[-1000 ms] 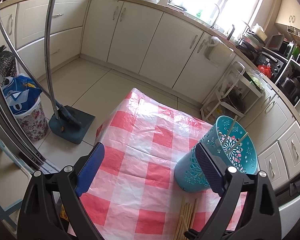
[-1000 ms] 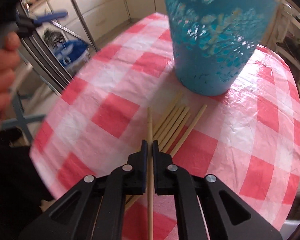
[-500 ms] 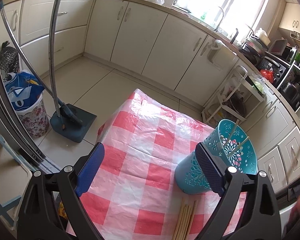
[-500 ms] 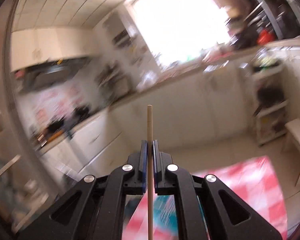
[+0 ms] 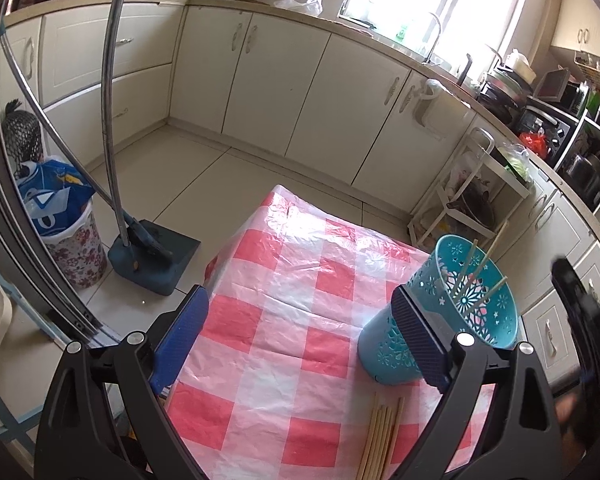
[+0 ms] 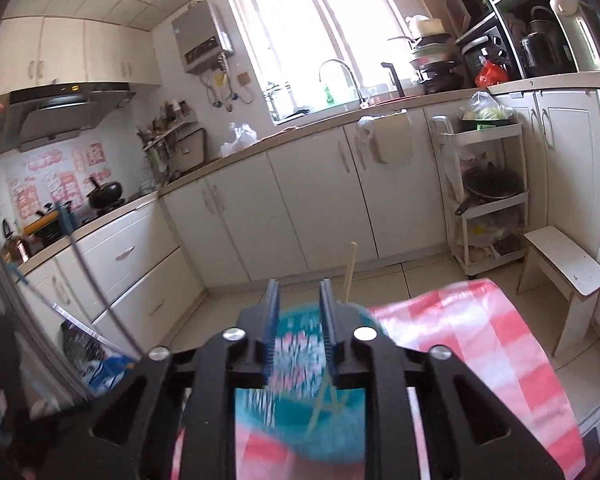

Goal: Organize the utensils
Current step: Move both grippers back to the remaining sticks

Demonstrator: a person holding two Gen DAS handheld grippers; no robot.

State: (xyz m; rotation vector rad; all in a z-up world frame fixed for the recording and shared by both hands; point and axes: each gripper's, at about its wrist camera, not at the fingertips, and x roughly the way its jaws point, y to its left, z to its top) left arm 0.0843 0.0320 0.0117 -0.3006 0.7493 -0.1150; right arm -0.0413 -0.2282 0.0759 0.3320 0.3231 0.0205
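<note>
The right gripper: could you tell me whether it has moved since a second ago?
Yes. The right gripper has risen from the chopsticks on the table to above the teal holder, jaws just opening, nothing between them.

The left gripper (image 5: pixel 300 334) hangs above a table covered with a red-and-white checked cloth (image 5: pixel 300 312), its blue-padded jaws spread wide with nothing between them. Just beyond the right pad stands a teal cut-out holder (image 5: pixel 480 320), tilted a little, with thin wooden chopsticks (image 5: pixel 482 268) leaning inside it. Below that pad, close to the gripper's base, a bundle of loose chopsticks (image 5: pixel 380 432) lies flat on the cloth. Off past the left pad, on the floor, sit a dark dustpan (image 5: pixel 152 264) and a floral bin (image 5: pixel 76 248). A dark blurred shape (image 5: pixel 584 328) shows at the far right edge
</note>
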